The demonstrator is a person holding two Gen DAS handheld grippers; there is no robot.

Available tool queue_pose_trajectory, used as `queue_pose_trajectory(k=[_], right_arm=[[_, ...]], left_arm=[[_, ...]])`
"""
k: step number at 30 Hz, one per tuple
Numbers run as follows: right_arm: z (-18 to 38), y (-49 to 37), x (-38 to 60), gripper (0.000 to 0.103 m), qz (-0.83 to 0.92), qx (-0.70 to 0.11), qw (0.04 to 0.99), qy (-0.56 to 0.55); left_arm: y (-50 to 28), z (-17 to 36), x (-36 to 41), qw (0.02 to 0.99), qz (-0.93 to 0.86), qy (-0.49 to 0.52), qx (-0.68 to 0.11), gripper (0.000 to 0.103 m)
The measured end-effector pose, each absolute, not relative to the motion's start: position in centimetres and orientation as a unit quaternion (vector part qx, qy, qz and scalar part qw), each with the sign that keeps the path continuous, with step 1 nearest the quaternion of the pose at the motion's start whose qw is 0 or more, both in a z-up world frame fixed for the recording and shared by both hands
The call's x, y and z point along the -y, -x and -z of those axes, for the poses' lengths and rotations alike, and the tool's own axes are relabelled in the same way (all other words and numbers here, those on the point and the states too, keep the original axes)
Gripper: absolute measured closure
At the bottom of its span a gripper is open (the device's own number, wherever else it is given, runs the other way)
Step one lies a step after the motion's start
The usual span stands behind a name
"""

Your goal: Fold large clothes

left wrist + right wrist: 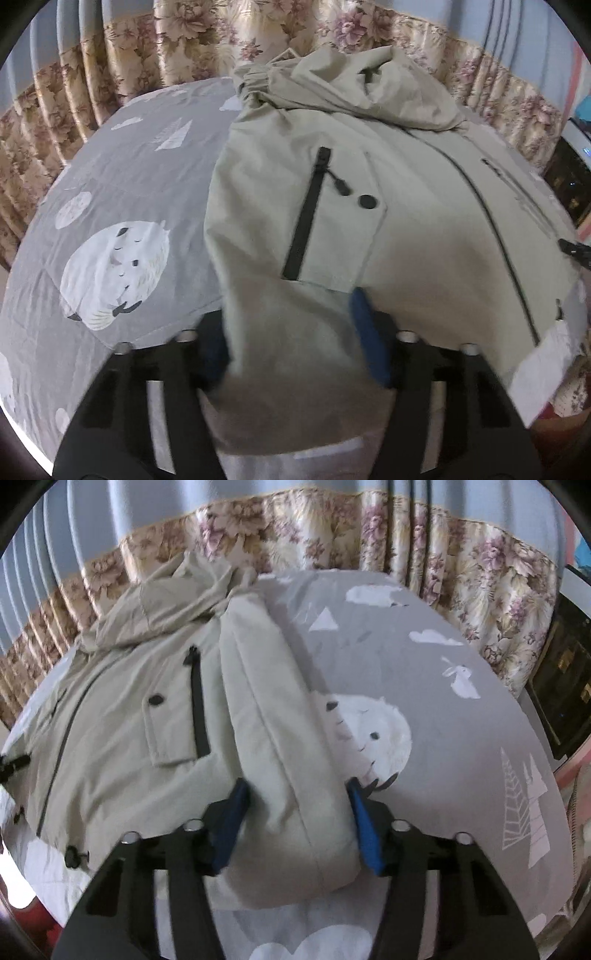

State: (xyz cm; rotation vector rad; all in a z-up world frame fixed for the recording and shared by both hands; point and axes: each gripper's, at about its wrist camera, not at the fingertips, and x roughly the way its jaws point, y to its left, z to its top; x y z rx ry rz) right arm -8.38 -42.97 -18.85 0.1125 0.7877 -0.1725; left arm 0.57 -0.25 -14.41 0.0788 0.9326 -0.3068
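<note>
A beige hooded jacket [424, 240] lies front up on a grey printed bedsheet [110, 166], with its black chest zip and snap showing. In the left wrist view one sleeve [288, 369] runs down between my left gripper's [288, 325] blue pads. The cloth fills the gap and drapes over the left pad, hiding it. In the right wrist view the jacket [110, 720] lies to the left, and its other sleeve [280, 720] runs down along the body. My right gripper [297, 786] has both blue pads against the sides of that sleeve near the cuff.
Floral curtains [74, 92] [480, 572] hang behind the bed. The sheet [461, 738] lies bare to the right of the sleeve. A dark cabinet [569, 686] stands at the far right. Black cord toggles [74, 856] hang at the jacket's hem.
</note>
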Motion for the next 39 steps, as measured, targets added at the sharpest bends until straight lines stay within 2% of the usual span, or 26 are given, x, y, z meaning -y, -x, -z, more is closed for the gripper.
queue_pose_trajectory(k=[1,3,4,5,9,14,17,21,27,31,35,36,37,39], right_arm=[[18.7,8.4,43.1,0.077,0.075,-0.384,0.918,-0.064],[18.2,8.3,43.3,0.091,0.047,-0.376,0.920,-0.101],[17.7,8.2,43.3,0.094,0.036,-0.368,0.923,-0.110],[17.0,8.1,43.2,0.094,0.020,-0.356,0.927,-0.119],[11.9,8.4,42.6,0.096,-0.031,-0.269,0.952,-0.140],[6.6,10.6,42.0,0.097,-0.050,-0.188,0.971,-0.137],[5.2,11.1,42.3,0.097,-0.049,-0.174,0.975,-0.131],[5.1,7.0,43.3,0.097,-0.037,-0.204,0.969,-0.137],[0.9,-1.2,43.8,0.097,-0.012,-0.211,0.971,-0.114],[-1.7,-13.0,45.2,0.096,0.033,-0.245,0.962,-0.113],[1.1,-24.4,44.6,0.095,0.080,-0.338,0.935,-0.074],[3.0,-27.5,44.7,0.094,0.090,-0.368,0.923,-0.063],[4.5,-29.3,44.8,0.082,0.091,-0.393,0.913,-0.059],[8.1,-32.4,45.6,0.074,0.085,-0.467,0.877,-0.069]], left_arm=[[-0.5,14.4,0.3,0.881,0.148,-0.038,-0.448,0.057],[-0.7,14.2,0.0,0.880,0.153,-0.035,-0.448,0.066],[-1.0,14.0,-0.2,0.880,0.158,-0.027,-0.448,0.071],[-1.5,13.4,-0.5,0.881,0.157,-0.021,-0.446,0.099],[-2.5,8.9,-2.5,0.893,0.200,0.059,-0.400,0.099],[-0.4,3.0,-4.2,0.922,0.193,0.084,-0.326,0.101],[0.2,1.4,-5.1,0.932,0.179,0.081,-0.304,0.101],[-3.3,1.3,-4.5,0.926,0.174,0.076,-0.326,0.101],[-10.7,-1.5,-1.3,0.936,0.170,0.005,-0.309,0.099],[-19.8,-2.1,0.0,0.940,0.132,-0.013,-0.314,0.097],[-30.7,1.9,2.7,0.923,0.090,-0.038,-0.373,0.096],[-32.9,3.6,3.3,0.913,0.082,-0.051,-0.396,0.095],[-34.6,5.2,3.9,0.902,0.077,-0.064,-0.419,0.094],[-37.4,8.7,4.4,0.878,0.072,-0.079,-0.466,0.089]])
